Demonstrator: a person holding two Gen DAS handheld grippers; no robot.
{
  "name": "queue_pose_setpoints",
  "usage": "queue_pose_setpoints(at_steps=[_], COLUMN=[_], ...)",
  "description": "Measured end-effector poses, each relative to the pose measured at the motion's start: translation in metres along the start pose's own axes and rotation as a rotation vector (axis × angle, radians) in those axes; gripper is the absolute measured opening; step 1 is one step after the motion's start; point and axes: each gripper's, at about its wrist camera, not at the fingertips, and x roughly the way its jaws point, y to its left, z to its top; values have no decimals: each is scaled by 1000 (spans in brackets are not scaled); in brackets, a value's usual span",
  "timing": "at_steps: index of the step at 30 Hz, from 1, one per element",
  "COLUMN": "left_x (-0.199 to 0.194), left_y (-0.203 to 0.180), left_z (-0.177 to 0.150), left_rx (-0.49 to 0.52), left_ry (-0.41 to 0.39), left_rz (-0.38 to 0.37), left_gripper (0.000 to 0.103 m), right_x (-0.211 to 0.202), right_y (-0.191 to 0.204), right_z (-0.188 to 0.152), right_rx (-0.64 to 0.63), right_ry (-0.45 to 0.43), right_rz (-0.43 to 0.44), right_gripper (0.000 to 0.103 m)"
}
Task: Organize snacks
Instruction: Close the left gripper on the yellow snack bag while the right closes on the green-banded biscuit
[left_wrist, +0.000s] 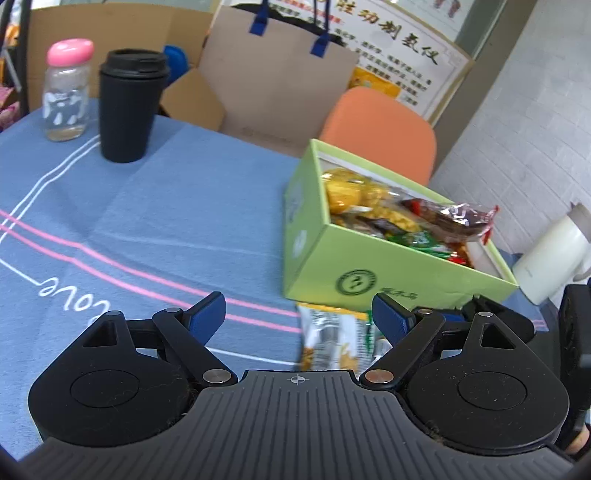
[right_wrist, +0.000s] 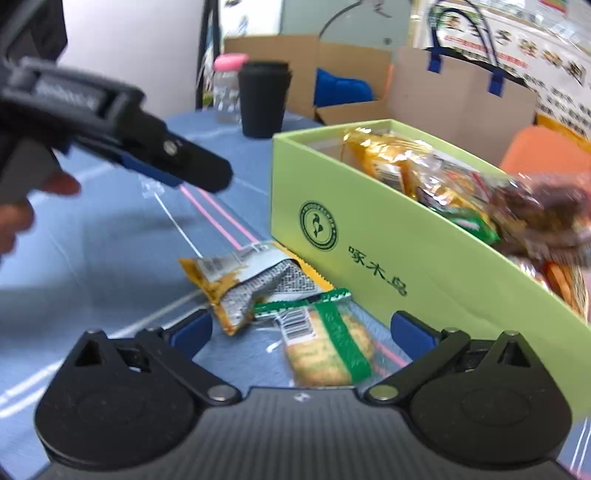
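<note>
An open light-green box (left_wrist: 369, 266) holding several snack packets (left_wrist: 373, 206) stands on the blue tablecloth (left_wrist: 147, 221). In front of it lie a yellow-and-silver packet (right_wrist: 243, 284) and a green-edged cracker packet (right_wrist: 328, 343). My right gripper (right_wrist: 301, 332) is low over the cloth and open, with the cracker packet between its blue fingers (right_wrist: 192, 332), untouched. My left gripper (left_wrist: 299, 314) is open too. The yellow-and-silver packet (left_wrist: 332, 339) lies by its right finger (left_wrist: 391, 314), not pinched. In the right wrist view, my left gripper (right_wrist: 207, 173) hangs at upper left in a person's hand.
At the back of the table stand a black lidded cup (left_wrist: 129, 107) and a clear bottle with a pink cap (left_wrist: 68, 92). Behind it are a brown paper bag (left_wrist: 277, 74), cardboard boxes and an orange chair (left_wrist: 380, 133). A white jug (left_wrist: 550, 254) stands right of the box.
</note>
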Motion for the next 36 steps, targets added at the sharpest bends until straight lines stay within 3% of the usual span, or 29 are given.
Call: queue_pose_setpoints(at_steps=[4,14,18,21,24,28,36], left_x=[4,11,21,37,53,62,60], left_y=[5,-9,-23,-33,-39,-37,-36], left_z=[-1,-4,-2,-1,-1,-4,-13], left_rx=[-11,44,116,168,206,226,262], left_ry=[9,41,71,125,162,181,169], left_rz=[3,-6,-3,-44,-5,54,86], left_gripper=[75,77,77,78,75,68,65], right_x=[7,-42,-57,-50,-38,-28,-36], right_y=[-2,50,47,34,39,34,2], right_z=[-4,-37,-36,-33,-31,-28,-41], right_rx=[26,18,98,247,243,241,369], right_ry=[18,-4,-68,-70,-55,-44,-49], right_rz=[40,189,54,58,31,-87,-133], right_gripper=[102,102,102,103,102,102,102])
